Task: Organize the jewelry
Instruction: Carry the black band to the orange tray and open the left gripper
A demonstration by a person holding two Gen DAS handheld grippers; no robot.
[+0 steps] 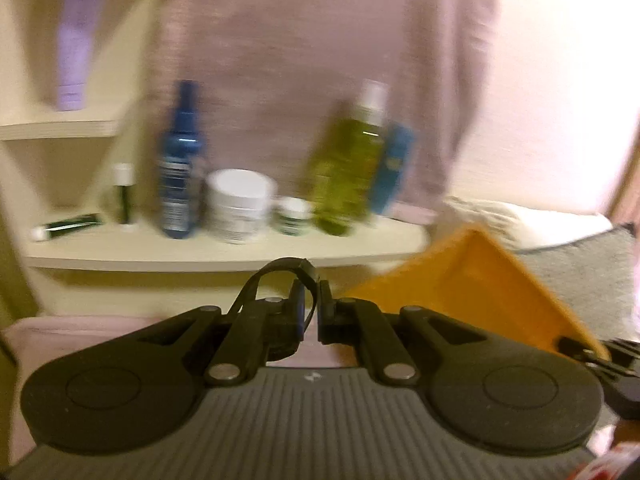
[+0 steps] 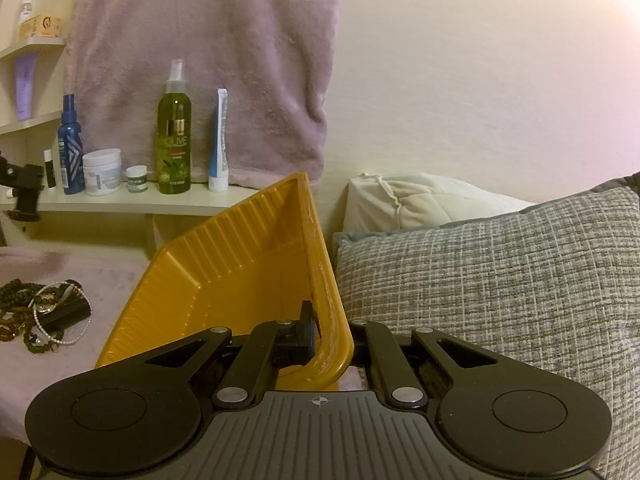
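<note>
My left gripper [image 1: 314, 316] is shut on a black strap-like band [image 1: 280, 270], which loops up and left from the jaws. My right gripper [image 2: 332, 340] is shut on the rim of a yellow plastic tray [image 2: 240, 264] and holds it tilted up on edge; the tray also shows at the right in the left wrist view [image 1: 472, 280]. A pile of jewelry [image 2: 44, 312], dark bead strands and a white pearl string, lies on the pink cover [image 2: 100, 272] at the left. The left wrist view is blurred by motion.
A cream shelf [image 2: 132, 202] holds a blue spray bottle [image 2: 70, 152], a white jar [image 2: 102, 172], a small jar [image 2: 137, 179], a green olive bottle [image 2: 174, 136] and a tube [image 2: 220, 144]. A pink towel [image 2: 208, 60] hangs behind. A grey pillow [image 2: 500, 280] and a cream pillow [image 2: 420, 200] lie at the right.
</note>
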